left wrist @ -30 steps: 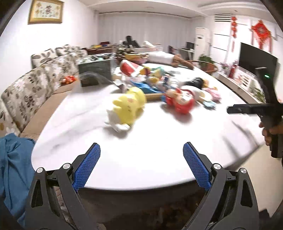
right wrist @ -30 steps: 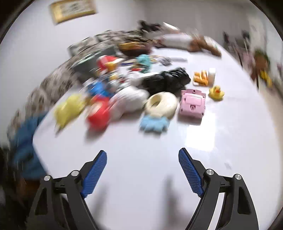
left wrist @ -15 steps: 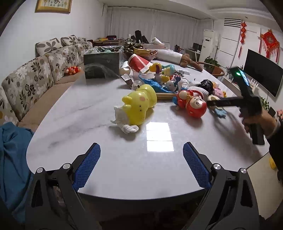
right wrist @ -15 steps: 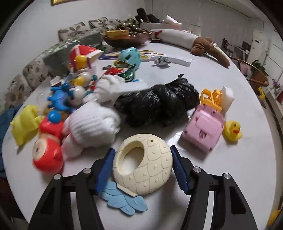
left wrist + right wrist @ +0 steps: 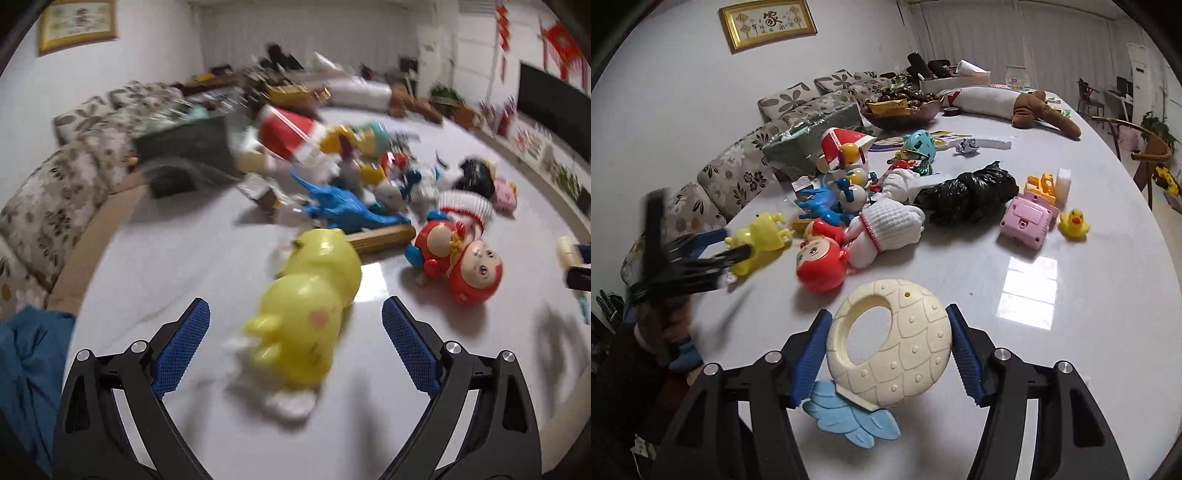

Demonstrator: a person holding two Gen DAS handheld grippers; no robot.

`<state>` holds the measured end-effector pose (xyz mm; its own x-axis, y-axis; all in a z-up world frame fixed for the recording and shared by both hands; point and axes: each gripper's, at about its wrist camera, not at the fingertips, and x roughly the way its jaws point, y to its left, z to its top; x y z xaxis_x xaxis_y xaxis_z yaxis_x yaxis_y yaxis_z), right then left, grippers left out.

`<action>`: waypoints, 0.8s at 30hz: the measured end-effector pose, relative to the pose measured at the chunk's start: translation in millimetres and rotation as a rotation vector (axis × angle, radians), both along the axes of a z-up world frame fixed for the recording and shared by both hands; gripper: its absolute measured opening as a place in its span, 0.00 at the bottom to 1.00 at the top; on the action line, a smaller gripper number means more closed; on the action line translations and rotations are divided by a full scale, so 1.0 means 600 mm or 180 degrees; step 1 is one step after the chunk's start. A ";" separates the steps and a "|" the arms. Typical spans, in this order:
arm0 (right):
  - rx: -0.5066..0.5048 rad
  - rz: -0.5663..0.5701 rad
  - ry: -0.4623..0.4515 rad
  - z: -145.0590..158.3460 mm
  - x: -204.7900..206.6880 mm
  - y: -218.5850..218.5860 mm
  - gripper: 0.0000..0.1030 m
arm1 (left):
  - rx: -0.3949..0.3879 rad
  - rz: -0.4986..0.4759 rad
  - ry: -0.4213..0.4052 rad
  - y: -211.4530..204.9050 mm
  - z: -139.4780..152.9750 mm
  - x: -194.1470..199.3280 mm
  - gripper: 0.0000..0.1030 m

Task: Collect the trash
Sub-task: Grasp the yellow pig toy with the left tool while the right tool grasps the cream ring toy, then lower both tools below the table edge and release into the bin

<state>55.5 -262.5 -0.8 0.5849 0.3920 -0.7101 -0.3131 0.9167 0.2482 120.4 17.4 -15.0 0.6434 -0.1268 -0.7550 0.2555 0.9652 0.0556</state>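
Glossy marble-look table point(image 5: 1071, 266), shiny plastic yellow toy point(image 5: 314, 295), crinkled black plastic bag point(image 5: 971, 192), knitted white cloth point(image 5: 890, 225).

Both wrist views face the toy-strewn table point(image 5: 177, 258) closely.

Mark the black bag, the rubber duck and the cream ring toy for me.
black bag point(image 5: 971, 194), right wrist view, middle of the crumpled plastic.
rubber duck point(image 5: 1074, 221), right wrist view, its body.
cream ring toy point(image 5: 908, 354), right wrist view, scaled face between the jaws.

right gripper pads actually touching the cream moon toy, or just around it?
Touching. The right wrist view shows both blue pads pressed flush against the edges of the cream moon toy, with no gap on either side of the right gripper.
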 end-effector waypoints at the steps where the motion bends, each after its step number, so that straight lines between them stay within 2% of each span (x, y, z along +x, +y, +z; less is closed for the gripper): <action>1: 0.0022 -0.0005 0.0002 0.000 -0.004 -0.001 0.60 | 0.0051 -0.0014 0.0111 -0.007 -0.011 0.013 0.87; 2: 0.0045 -0.0009 0.0014 -0.002 -0.007 -0.002 0.60 | 0.0107 -0.0012 0.0240 -0.013 -0.024 0.026 0.75; 3: 0.0056 -0.0015 0.0020 -0.003 -0.010 -0.002 0.60 | 0.0094 -0.0031 0.0294 -0.016 -0.033 0.033 0.52; 4: 0.0062 -0.0017 0.0029 -0.006 -0.013 -0.001 0.60 | -0.0056 -0.0068 0.0296 -0.011 -0.027 0.034 0.49; 5: 0.0064 -0.0017 0.0037 -0.008 -0.015 0.000 0.60 | -0.0074 0.0006 0.0293 -0.007 -0.020 0.032 0.46; 6: 0.0081 -0.0025 0.0048 -0.012 -0.019 0.002 0.60 | -0.0095 0.0055 0.0206 -0.003 -0.010 0.024 0.46; 10: 0.0162 0.0005 0.0049 -0.012 -0.026 0.008 0.60 | -0.0354 -0.0146 -0.0512 0.011 0.102 -0.059 0.46; 13: 0.0251 0.0020 -0.0040 0.009 -0.031 0.012 0.60 | -0.0499 -0.0268 -0.0798 0.012 0.169 -0.113 0.46; 16: 0.0340 0.0080 -0.0205 0.048 -0.059 0.013 0.60 | -0.0679 -0.0399 -0.0948 0.010 0.209 -0.179 0.46; 20: 0.0359 0.0268 -0.0272 0.087 -0.128 0.013 0.60 | -0.0733 -0.0673 -0.1011 -0.003 0.205 -0.281 0.46; 24: 0.0303 0.0534 -0.0041 0.077 -0.219 0.024 0.60 | -0.0667 -0.0881 -0.0678 -0.032 0.143 -0.348 0.46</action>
